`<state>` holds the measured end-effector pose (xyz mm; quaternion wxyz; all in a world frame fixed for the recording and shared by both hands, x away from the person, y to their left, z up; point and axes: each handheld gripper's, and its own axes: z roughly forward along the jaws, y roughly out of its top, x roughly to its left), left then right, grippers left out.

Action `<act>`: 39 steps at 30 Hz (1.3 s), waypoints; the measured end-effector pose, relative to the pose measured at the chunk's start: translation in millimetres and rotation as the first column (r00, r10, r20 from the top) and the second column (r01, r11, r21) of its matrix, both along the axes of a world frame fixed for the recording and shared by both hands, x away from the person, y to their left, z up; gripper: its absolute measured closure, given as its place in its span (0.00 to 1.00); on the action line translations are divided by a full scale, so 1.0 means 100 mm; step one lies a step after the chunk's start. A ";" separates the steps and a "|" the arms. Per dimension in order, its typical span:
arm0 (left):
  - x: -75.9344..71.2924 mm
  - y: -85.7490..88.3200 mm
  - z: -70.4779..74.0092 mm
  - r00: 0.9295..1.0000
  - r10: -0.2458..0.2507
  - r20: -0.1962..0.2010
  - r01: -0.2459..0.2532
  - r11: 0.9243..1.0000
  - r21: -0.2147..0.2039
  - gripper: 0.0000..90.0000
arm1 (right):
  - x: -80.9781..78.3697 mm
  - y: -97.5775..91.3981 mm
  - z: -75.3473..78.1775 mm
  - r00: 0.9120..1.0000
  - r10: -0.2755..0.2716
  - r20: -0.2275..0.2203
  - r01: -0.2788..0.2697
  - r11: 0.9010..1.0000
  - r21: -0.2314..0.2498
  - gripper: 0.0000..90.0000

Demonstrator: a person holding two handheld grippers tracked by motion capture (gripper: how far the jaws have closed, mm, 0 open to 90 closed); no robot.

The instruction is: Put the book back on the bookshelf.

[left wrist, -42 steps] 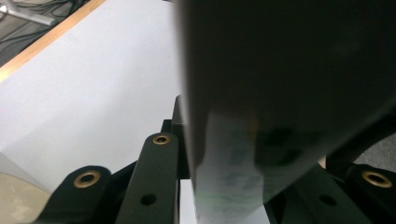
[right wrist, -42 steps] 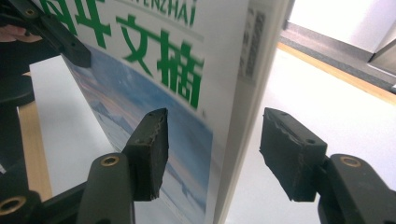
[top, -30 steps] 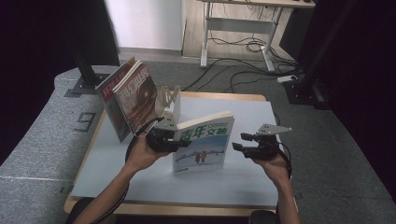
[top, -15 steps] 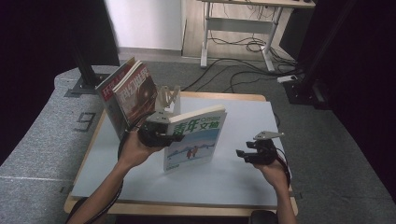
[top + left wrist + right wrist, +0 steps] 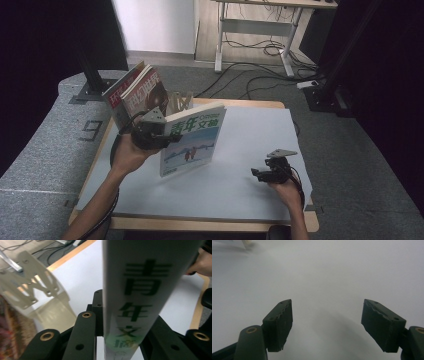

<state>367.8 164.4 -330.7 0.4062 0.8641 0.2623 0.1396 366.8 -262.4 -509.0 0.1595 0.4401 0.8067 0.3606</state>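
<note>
While my left gripper (image 5: 150,131) stayed clamped on the magazine's (image 5: 192,142) spine at centre left, carrying it toward the book rack (image 5: 181,101), my right gripper (image 5: 327,322) had just been opening, empty, lower right. Next I judged: slot it upright.

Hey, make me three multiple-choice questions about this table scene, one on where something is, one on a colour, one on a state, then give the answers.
1. Where do the leaning magazines stand?
A. far left of the table
B. near right corner
C. on the floor

2. What colour are the large characters on the held book?
A. red
B. green
C. black

3. How is the right hand-held gripper?
A. shut on the book
B. shut on a metal bookend
C. open, nothing between the jaws

Answers: 1 A, the high view shows them against the metal bookend there. 2 B, green print on cover and spine. 3 C, its own view shows the jaws apart over bare white table; they have just been opening.
</note>
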 end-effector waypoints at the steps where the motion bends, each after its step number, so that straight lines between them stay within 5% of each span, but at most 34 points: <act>1: 0.00 0.02 0.01 1.000 0.008 0.002 -0.008 1.000 0.001 0.83 | 0.00 0.00 -0.03 1.000 -0.004 0.000 0.004 1.000 -0.002 0.27; 9: 0.06 0.19 0.06 0.997 0.072 -0.002 -0.072 0.997 0.022 0.83 | 0.00 0.05 -0.20 0.999 -0.032 0.008 0.032 0.997 -0.070 0.16; 17: 0.08 0.37 0.08 0.991 0.131 -0.009 -0.131 0.990 0.048 0.83 | -0.03 0.03 -0.26 0.997 -0.066 0.042 0.068 0.997 -0.042 0.11; 28: 0.15 0.50 0.14 0.980 0.197 -0.020 -0.196 0.980 0.032 0.83 | -0.03 0.03 -0.26 0.997 -0.071 0.039 0.073 0.997 -0.039 0.11; 39: 0.07 0.58 0.23 0.981 0.190 -0.037 -0.190 0.982 0.006 0.83 | -0.03 0.03 -0.26 0.997 -0.074 0.039 0.075 0.996 -0.037 0.11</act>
